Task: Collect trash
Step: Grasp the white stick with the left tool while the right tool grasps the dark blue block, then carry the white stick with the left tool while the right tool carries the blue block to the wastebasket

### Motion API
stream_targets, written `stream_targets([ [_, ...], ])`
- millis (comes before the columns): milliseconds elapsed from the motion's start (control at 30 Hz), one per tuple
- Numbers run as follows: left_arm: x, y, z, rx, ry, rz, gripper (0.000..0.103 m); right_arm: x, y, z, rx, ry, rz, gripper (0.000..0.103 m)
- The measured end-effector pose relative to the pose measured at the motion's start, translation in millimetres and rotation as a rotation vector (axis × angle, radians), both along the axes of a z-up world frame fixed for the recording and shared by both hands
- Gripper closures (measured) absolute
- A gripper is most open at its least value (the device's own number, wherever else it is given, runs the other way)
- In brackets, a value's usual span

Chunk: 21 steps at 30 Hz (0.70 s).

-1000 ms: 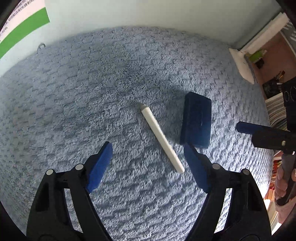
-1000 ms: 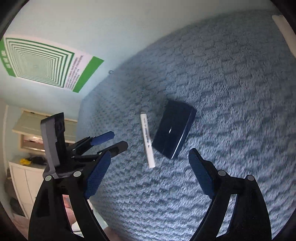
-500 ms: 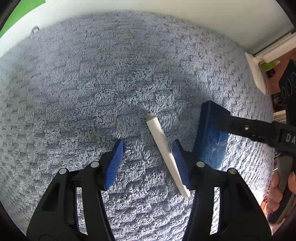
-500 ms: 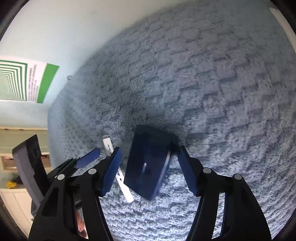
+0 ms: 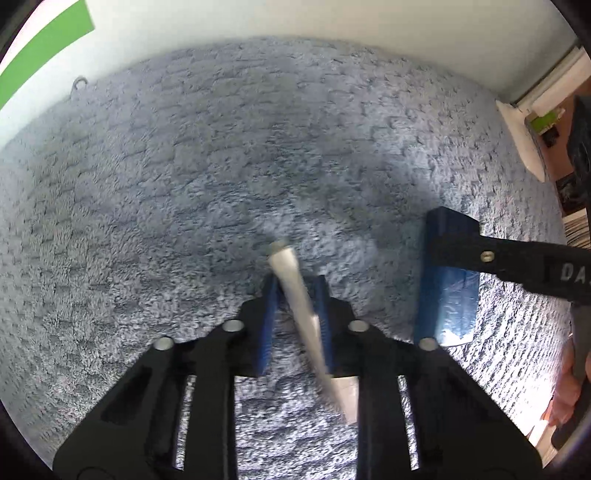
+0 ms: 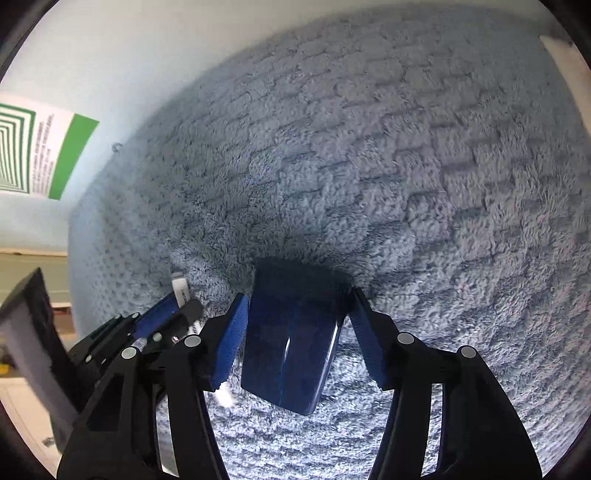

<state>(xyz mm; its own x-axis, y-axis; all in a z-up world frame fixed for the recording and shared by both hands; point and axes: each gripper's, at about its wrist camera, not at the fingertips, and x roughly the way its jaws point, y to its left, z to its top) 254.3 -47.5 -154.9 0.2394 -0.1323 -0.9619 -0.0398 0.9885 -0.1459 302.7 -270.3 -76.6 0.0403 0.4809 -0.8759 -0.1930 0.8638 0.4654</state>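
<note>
Left wrist view: the left gripper (image 5: 295, 295) has its jaws clenched on a white marker (image 5: 291, 280), which runs slantwise between the blue pads (image 5: 267, 321), its capped end poking out ahead of the tips and its other end trailing back between the black arms. The marker is motion-blurred, so whether it touches the blue carpet (image 5: 184, 184) below cannot be told. To the right, well apart from the marker, a dark blue flat box (image 5: 448, 295) sits on the carpet, with one black finger of the right gripper (image 5: 509, 258) crossing in front of its upper part. A pale wall (image 5: 295, 22) rises beyond the carpet's far edge, with a green strip of a poster (image 5: 44, 51) at the upper left and a white baseboard (image 5: 521, 129) at the right.

Right wrist view: the right gripper (image 6: 295, 325) brackets the dark blue flat box (image 6: 291, 343), one blue pad beside each long side. The left pad looks to be against the box; at the right pad a narrow gap shows lower down, so the jaws are not closed on it. The box lies on the blue carpet (image 6: 406, 147). To the left, the left gripper (image 6: 173, 314) holds the white marker (image 6: 181, 291), whose capped tip sticks up past its pads. The green-and-white poster (image 6: 40, 151) hangs on the wall at far left.
</note>
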Motion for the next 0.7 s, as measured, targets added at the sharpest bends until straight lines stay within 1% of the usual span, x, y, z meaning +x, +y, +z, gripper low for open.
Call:
stream_targets([
  [33,-0.2,4.5,0.8,-0.008,0.004,0.004,0.092,0.5,-5.7,0.6,0.024,0.006,-0.014,0.047],
  [133,-3.2,17.1,1.5,-0.042,0.012,0.027,0.092,1.3,-22.2,5.2,0.093,0.015,-0.047,0.048],
  [267,-11.5,25.2,9.6,-0.048,-0.007,0.027,0.092,-1.3,-42.5,14.5,0.171,0.026,-0.087,0.048],
  [433,-21.4,25.4,22.0,-0.046,-0.033,0.015,0.092,-10.1,-60.2,23.8,0.215,0.012,-0.110,0.048],
  [467,-16.2,20.7,23.2,-0.046,-0.034,0.012,0.092,-12.1,-63.2,25.4,0.222,0.008,-0.117,0.048],
  [533,-18.7,20.6,28.9,-0.045,-0.043,0.006,0.092,-16.0,-67.5,28.9,0.246,0.002,-0.124,0.049],
  [700,-36.6,19.1,44.5,-0.043,-0.062,-0.018,0.092,-30.2,-88.1,42.7,0.277,-0.023,-0.132,0.049],
])
